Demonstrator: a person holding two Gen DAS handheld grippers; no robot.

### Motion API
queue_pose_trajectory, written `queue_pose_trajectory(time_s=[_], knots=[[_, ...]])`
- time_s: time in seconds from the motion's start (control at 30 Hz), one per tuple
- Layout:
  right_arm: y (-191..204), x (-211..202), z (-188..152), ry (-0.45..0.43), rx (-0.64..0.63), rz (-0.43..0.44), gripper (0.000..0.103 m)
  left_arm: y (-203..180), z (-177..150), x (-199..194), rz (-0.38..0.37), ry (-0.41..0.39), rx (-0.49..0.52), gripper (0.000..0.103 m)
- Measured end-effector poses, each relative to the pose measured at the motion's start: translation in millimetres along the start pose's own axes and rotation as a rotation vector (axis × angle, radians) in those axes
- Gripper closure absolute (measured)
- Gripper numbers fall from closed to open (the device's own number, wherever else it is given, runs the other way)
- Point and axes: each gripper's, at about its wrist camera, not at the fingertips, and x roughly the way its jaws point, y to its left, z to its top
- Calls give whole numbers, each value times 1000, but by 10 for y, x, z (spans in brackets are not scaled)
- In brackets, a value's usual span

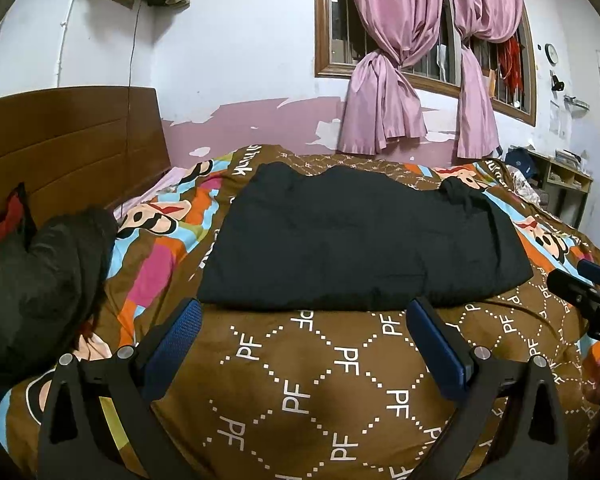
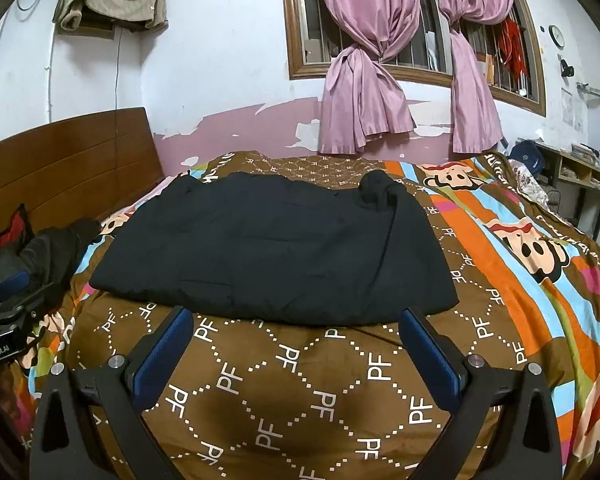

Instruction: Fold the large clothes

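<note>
A large black garment (image 1: 360,240) lies folded into a rough rectangle on the patterned bedspread (image 1: 300,392); it also shows in the right wrist view (image 2: 276,248). My left gripper (image 1: 304,308) is open and empty, its blue pads (image 1: 172,344) just short of the garment's near edge. My right gripper (image 2: 296,316) is open and empty, also just short of the near edge. The right gripper shows at the right edge of the left wrist view (image 1: 588,292); the left gripper shows at the left edge of the right wrist view (image 2: 8,312).
A second dark garment (image 1: 40,280) is heaped at the left by a red pillow (image 1: 8,216) and the wooden headboard (image 1: 68,148). Pink curtains (image 1: 384,92) hang at the window behind the bed. A shelf (image 1: 560,184) stands at the far right.
</note>
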Motion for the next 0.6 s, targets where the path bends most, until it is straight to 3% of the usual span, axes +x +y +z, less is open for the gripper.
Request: queue_pose_trajectory(time_s=[0.6], knots=[[16, 7, -4, -12, -5, 9, 0, 0, -28, 8, 2, -10, 11, 3]])
